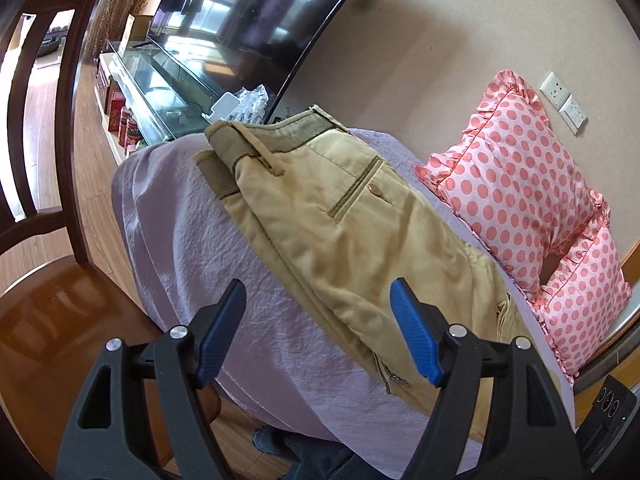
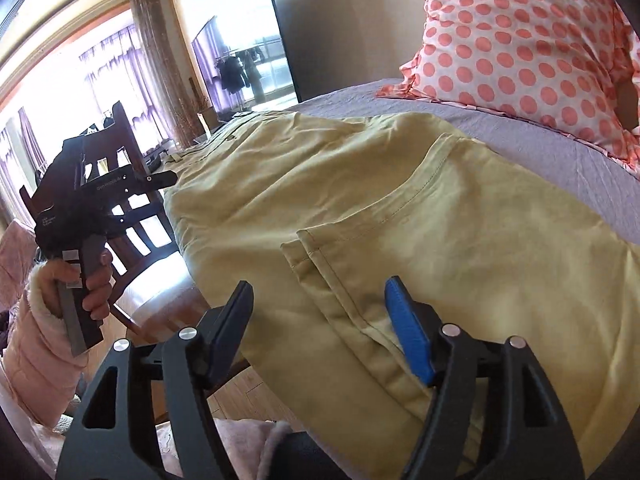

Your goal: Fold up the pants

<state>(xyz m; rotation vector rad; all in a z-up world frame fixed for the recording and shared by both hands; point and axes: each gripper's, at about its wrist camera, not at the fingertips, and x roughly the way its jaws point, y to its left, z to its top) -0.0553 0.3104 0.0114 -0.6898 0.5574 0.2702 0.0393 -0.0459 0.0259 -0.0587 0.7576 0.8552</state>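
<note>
We see the khaki pants [image 1: 340,216] lying lengthwise on a lavender sheet [image 1: 192,240] that covers the surface, folded along their length so the waistband [image 1: 256,140] sits at the far end with a buttoned back pocket [image 1: 360,190] facing up. In the right wrist view the pants [image 2: 360,184] spread wide beneath us, and the hemmed leg cuffs [image 2: 308,244] lie on top near our right gripper [image 2: 320,308]. Its jaws stand apart over the cloth, holding nothing. Our left gripper [image 1: 318,308] hovers over the near edge of the pants, jaws likewise spread and empty. Beside the pants, polka-dot pillows [image 1: 520,184] rest against the wall. A wooden chair [image 1: 44,184] stands off the left edge, and a television [image 1: 248,12] leans beyond the waistband.
</note>
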